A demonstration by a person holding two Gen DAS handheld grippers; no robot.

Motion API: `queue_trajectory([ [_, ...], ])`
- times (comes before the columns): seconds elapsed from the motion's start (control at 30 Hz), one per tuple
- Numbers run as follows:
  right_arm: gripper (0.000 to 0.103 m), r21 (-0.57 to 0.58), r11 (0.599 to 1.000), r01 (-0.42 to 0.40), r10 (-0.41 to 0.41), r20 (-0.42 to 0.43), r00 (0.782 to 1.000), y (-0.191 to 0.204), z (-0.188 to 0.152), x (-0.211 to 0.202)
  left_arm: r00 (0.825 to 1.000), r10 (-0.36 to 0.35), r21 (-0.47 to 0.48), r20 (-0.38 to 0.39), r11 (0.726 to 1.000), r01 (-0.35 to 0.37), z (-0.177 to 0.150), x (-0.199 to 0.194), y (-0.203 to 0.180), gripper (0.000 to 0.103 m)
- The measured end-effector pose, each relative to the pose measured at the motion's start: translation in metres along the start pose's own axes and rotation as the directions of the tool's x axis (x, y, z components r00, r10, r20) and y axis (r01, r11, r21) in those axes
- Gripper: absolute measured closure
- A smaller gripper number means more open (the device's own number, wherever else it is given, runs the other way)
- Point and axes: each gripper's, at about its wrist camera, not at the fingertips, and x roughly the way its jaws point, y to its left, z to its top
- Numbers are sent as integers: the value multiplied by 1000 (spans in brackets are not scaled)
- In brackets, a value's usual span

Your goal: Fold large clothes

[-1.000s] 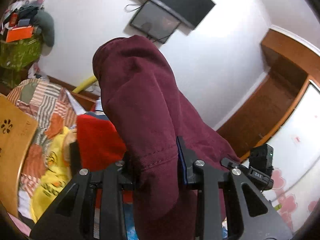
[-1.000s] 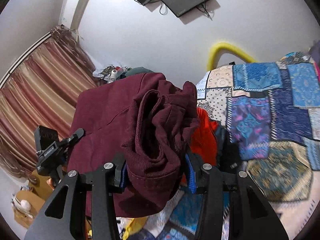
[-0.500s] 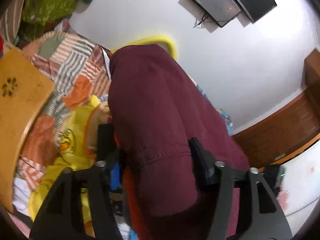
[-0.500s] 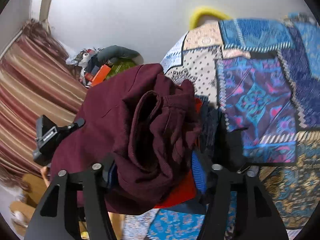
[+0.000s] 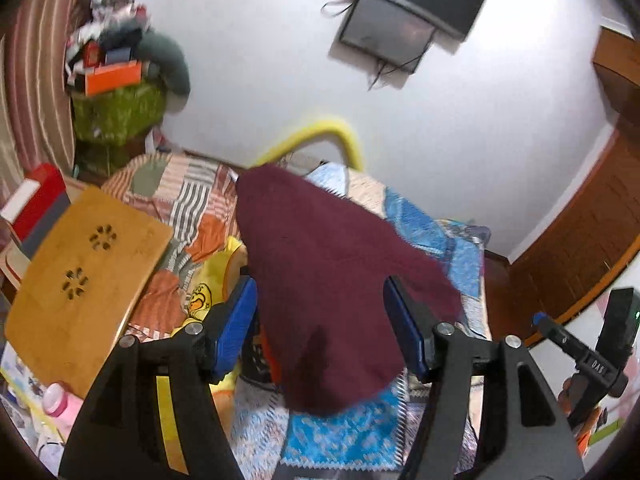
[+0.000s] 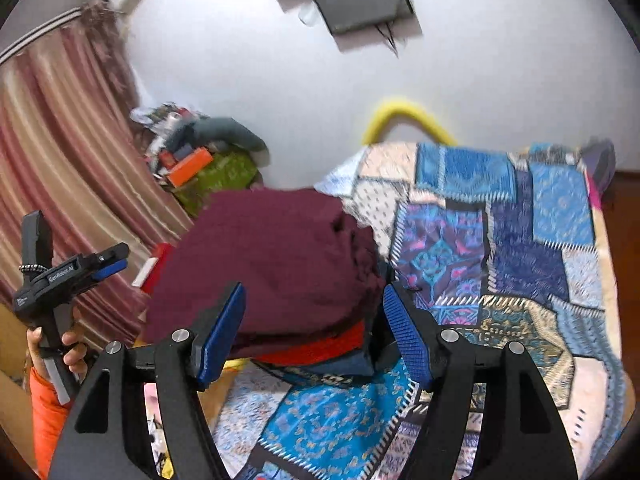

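Both the left gripper and right gripper stand wide, jaws having just opened, blue ribbed pads clear of cloth. Just beyond them the maroon garment, soft and folded thick, tops a clothes stack on the patchwork bed quilt.

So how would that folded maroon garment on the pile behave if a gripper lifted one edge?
The folded maroon garment would likely flop and unfold, since its front edge already droops. It looks thick, so probably fairly heavy. The red and dark clothes beneath might shift.
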Motion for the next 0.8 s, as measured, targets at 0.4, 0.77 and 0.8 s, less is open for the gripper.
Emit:
queue_trajectory([
  [0.4,24,-205,979,-10,77,321,944,91,-54,-172,934,-39,241,356,969,-52,-102,-199,-120,34],
  [0.77,13,-250,961,120,37,545,837,117,-129,-236,759,26,270,650,926,-263,-230,-279,-184,18],
  [0.8,12,-248,960,130,30,553,833,118,-132,-237,752,21,259,658,932,-253,-234,-282,-183,17],
])
